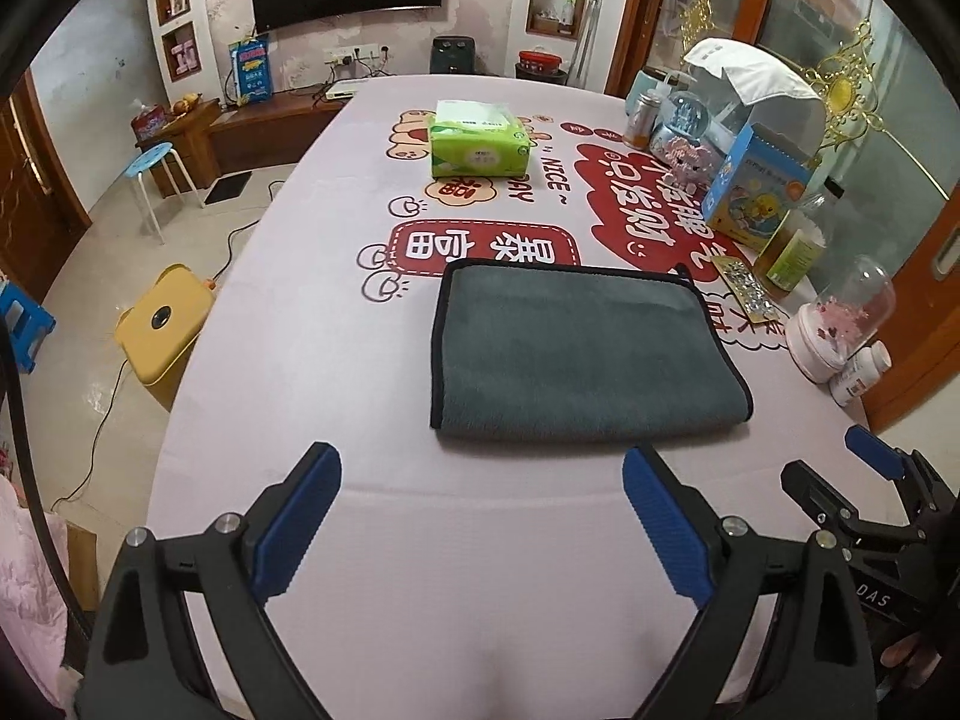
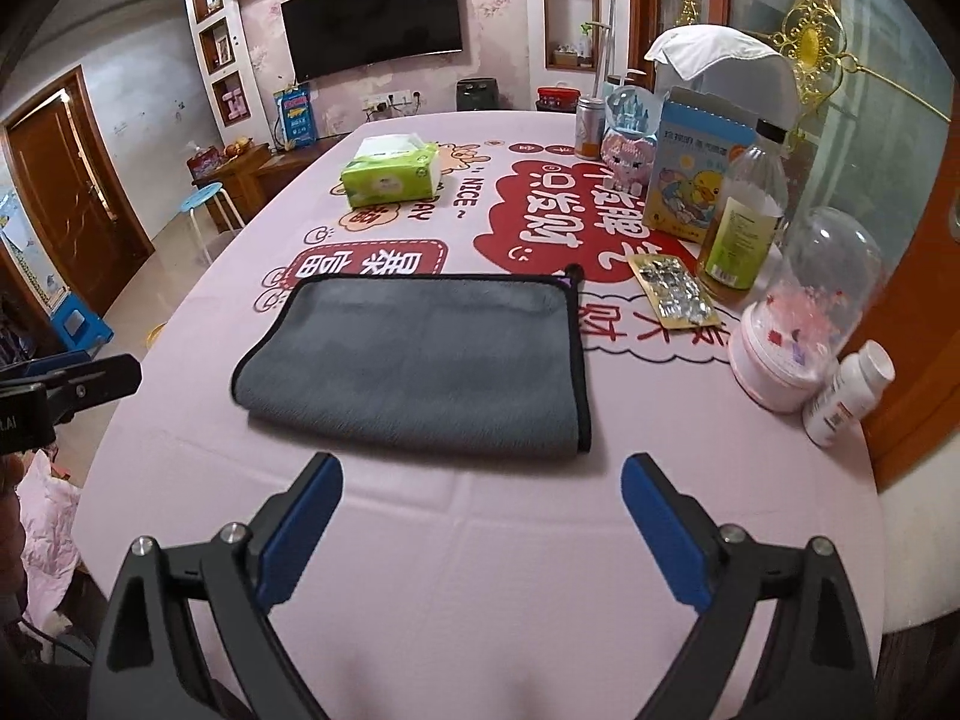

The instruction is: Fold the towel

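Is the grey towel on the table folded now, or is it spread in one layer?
Folded. The grey towel shows a rounded doubled edge nearest the cameras, two layers.

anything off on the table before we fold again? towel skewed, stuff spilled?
Nothing stands out. The grey towel lies flat, already folded once, edges roughly aligned. Both grippers, left and right, are open and clear of it. The bottles stand upright; no spill visible.

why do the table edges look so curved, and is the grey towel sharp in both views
Left wrist: fisheye bends the pink-clothed table rim; black-edged grey towel looks crisp. Right wrist: same bending with dark corners; towel slightly soft along its near edge, maybe motion blur.
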`<state>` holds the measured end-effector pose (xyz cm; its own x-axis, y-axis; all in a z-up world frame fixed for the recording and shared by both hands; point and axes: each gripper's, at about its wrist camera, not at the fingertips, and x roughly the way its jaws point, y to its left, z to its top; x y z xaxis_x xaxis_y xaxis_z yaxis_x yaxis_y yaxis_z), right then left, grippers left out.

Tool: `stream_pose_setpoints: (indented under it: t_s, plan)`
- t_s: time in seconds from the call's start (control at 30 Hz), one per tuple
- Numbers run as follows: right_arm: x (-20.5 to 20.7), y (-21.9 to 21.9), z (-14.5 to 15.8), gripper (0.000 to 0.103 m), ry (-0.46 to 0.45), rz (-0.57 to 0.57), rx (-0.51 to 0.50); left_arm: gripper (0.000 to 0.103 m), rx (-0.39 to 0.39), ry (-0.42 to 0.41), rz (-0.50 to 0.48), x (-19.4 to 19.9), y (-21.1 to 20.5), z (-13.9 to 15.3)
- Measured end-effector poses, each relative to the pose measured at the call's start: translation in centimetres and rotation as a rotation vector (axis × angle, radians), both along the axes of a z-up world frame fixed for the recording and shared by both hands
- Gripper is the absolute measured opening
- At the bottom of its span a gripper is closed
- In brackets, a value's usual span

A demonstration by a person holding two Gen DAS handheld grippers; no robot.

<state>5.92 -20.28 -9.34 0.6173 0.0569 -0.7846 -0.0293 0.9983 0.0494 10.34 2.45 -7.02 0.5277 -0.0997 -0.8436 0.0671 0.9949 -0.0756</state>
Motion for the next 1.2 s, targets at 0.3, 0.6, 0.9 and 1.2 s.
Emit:
stream_pose_setpoints:
  t_s: [0.3, 0.6, 0.9, 1.2]
  plan:
    - [-3.9, 0.6, 2.4, 0.095, 0.015, -0.011, 0.037, 0.095, 0.016, -0.041, 0.006, -4.2, 0.9, 2.5]
    - [-6.9, 1.2, 5.9, 0.095, 0.025, -0.003, 0.066, 0.095, 0.023, -0.101, 0.02, -7.1, 1.2, 6.2]
    - [-9.4, 1.8, 8.5, 0.095, 0.027, -0.002, 0.09, 0.095, 0.032, -0.122, 0.048, -9.6, 0.6, 7.6]
    - [-11.0, 3.5, 9.0, 0.095, -0.002, -0.019, 0.046, 0.095, 0.071, -0.16, 0.03, -11.5, -1.3, 7.6]
